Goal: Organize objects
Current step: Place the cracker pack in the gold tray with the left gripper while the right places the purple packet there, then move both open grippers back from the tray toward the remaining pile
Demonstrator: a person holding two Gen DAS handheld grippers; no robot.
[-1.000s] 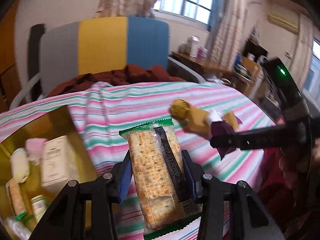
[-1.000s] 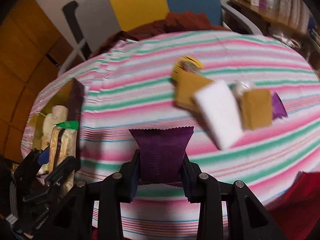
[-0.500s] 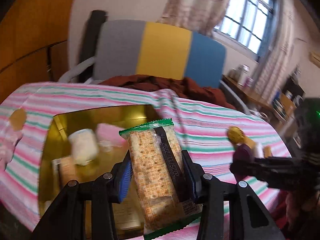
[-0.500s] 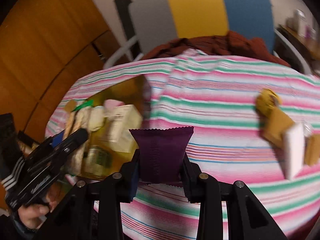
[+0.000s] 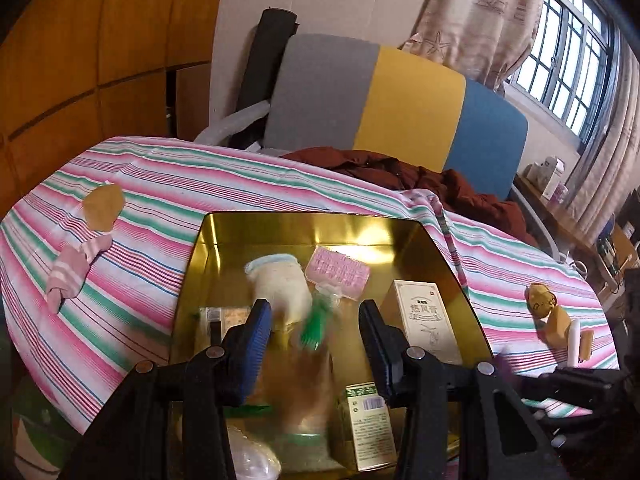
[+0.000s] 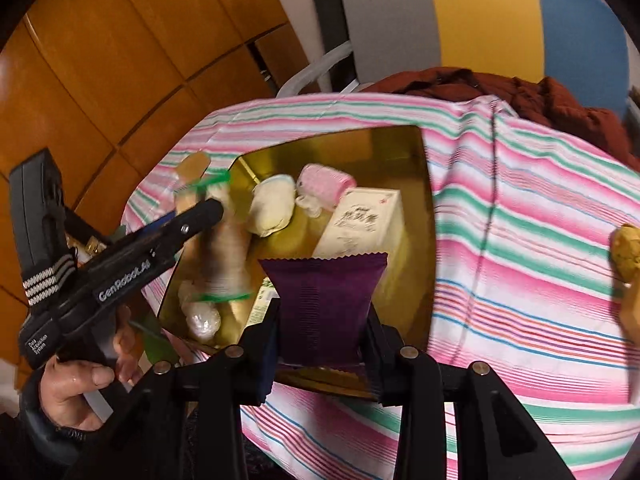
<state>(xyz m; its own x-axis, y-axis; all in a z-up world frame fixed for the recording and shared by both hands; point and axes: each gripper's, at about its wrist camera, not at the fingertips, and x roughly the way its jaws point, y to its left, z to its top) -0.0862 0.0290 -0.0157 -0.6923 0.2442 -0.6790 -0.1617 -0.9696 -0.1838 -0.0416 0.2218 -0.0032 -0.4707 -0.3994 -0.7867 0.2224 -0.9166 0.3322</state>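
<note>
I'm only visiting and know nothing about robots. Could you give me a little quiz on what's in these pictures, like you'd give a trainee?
1. What colour is the packet clamped in the right gripper? A green, B purple, C white.
2. True or false: the gold tin is empty.
3. Fill in: the chair back behind the striped table is grey, ___ and blue.
Key: 1 B. 2 false: a white box and other small items lie in it. 3 yellow.
</note>
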